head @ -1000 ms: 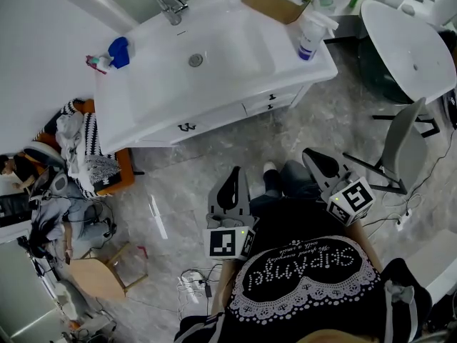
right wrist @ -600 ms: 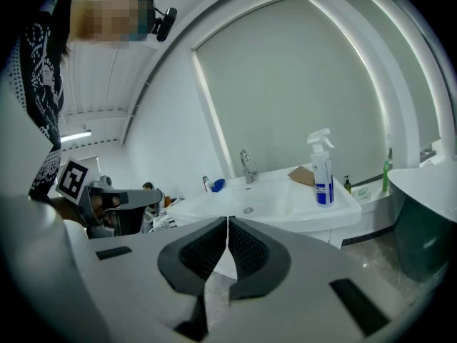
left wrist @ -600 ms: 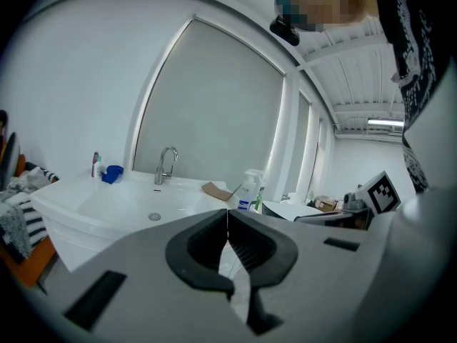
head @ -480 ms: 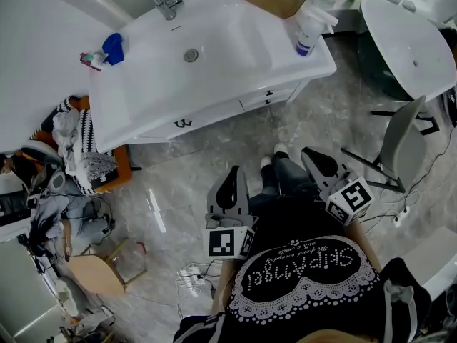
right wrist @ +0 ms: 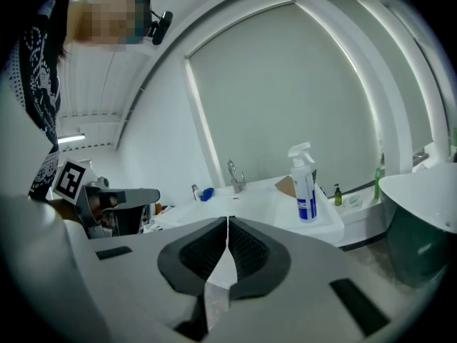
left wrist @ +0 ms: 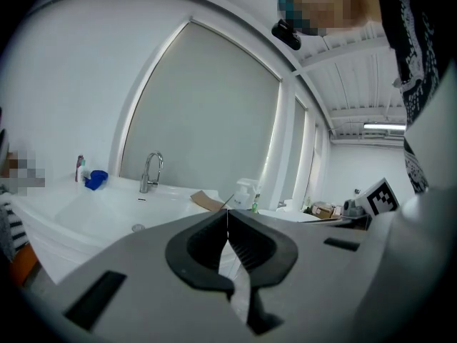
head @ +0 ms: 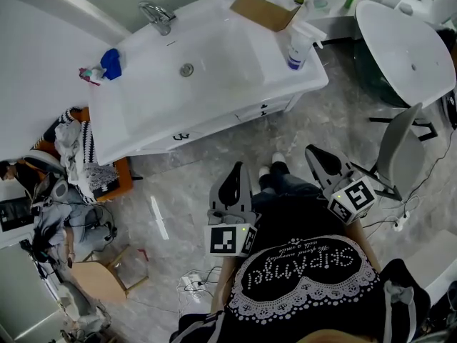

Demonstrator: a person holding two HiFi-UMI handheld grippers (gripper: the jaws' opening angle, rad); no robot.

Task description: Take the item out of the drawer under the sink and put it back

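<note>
The white sink vanity [head: 143, 113] stands ahead of me, and its drawer fronts [head: 214, 123] under the basin are closed, each with a small dark handle [head: 182, 136]. No item from the drawer is in sight. My left gripper [head: 234, 168] hangs shut and empty near my body, well short of the vanity. My right gripper [head: 310, 152] is also shut and empty at the right. In the left gripper view the left gripper [left wrist: 227, 211] has its jaws meeting, with the faucet [left wrist: 150, 171] far beyond. The right gripper [right wrist: 228, 220] is closed the same way in its own view.
On the vanity top stand a spray bottle [head: 294, 43], a cardboard piece [head: 260, 9] and a blue item [head: 111, 61]. A grey chair [head: 400, 145] and a round white table [head: 407, 48] are at the right. A clothes-covered orange stool [head: 93, 170] and cables [head: 193, 284] lie left.
The vanity has drifted slightly left and down in the head view as I shift my feet. Both grippers stay shut, close to my body.
</note>
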